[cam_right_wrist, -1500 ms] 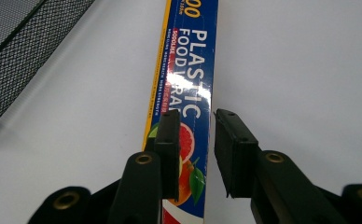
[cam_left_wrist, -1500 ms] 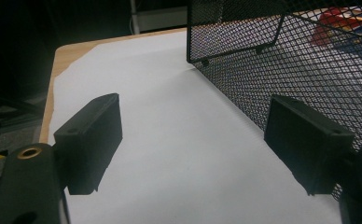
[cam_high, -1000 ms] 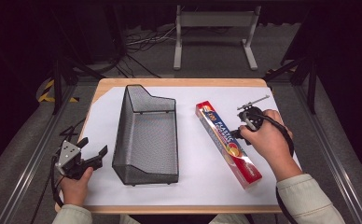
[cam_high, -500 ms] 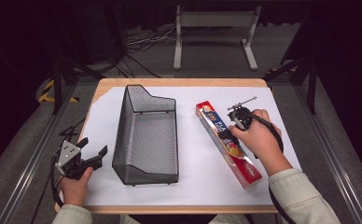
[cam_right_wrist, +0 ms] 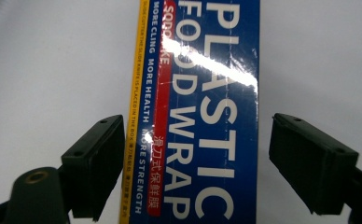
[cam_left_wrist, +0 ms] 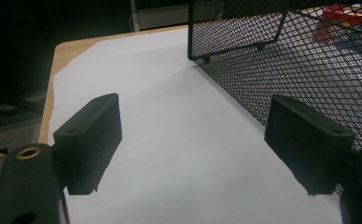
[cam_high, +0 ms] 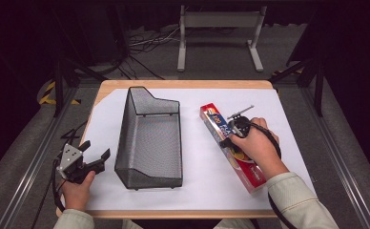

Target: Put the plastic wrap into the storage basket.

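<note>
- The right gripper point(cam_high: 231, 128) hangs just above the plastic wrap box point(cam_high: 231, 149). Its jaws have just been opening and stand wide on both sides of the box, not pressing it.
- The box lies flat on the white sheet point(cam_high: 197, 162), to the right of the black mesh basket point(cam_high: 149, 143).
- The left gripper point(cam_high: 91, 156) is open with nothing between its jaws, near the basket's left wall.

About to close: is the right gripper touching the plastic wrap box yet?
Apart. The right gripper view shows the right gripper open astride the plastic wrap box, with white paper visible between the right-hand pad and the box edge.
</note>
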`<state>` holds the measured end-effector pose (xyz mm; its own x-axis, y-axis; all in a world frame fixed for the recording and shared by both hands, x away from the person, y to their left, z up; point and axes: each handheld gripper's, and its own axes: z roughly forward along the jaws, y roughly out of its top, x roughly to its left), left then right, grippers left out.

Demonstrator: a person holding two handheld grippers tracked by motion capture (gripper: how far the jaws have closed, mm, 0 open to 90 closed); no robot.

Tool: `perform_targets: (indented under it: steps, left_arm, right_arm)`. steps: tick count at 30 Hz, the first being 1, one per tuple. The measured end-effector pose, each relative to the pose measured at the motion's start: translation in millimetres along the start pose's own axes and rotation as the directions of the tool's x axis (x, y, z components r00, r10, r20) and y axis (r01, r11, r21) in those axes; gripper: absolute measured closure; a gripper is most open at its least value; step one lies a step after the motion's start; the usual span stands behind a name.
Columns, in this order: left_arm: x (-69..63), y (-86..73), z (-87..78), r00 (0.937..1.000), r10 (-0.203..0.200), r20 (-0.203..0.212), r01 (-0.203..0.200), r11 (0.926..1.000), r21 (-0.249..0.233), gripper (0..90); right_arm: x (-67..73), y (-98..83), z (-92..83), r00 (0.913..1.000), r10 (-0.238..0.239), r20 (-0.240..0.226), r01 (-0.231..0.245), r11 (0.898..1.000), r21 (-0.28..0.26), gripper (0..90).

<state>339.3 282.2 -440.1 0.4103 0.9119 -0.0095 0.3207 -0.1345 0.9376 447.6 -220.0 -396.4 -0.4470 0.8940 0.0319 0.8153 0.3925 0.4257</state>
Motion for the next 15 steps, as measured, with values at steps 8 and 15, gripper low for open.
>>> perform_targets:
  steps: [8,15]
  left_arm:
    - [-0.2,0.1,0.1,1.0000,0.003,-0.001,-0.003,1.0000,0.001,19.8]
    - [-0.8,-0.2,0.5,1.0000,0.003,-0.004,-0.003,1.0000,-0.002,20.2]
  right_arm:
    - [0.9,-1.0,7.3,0.9999,-0.012,0.006,0.012,1.000,0.012,22.0]
    - [4.6,-2.0,8.9,0.9999,0.016,0.005,-0.016,0.999,0.044,36.9]
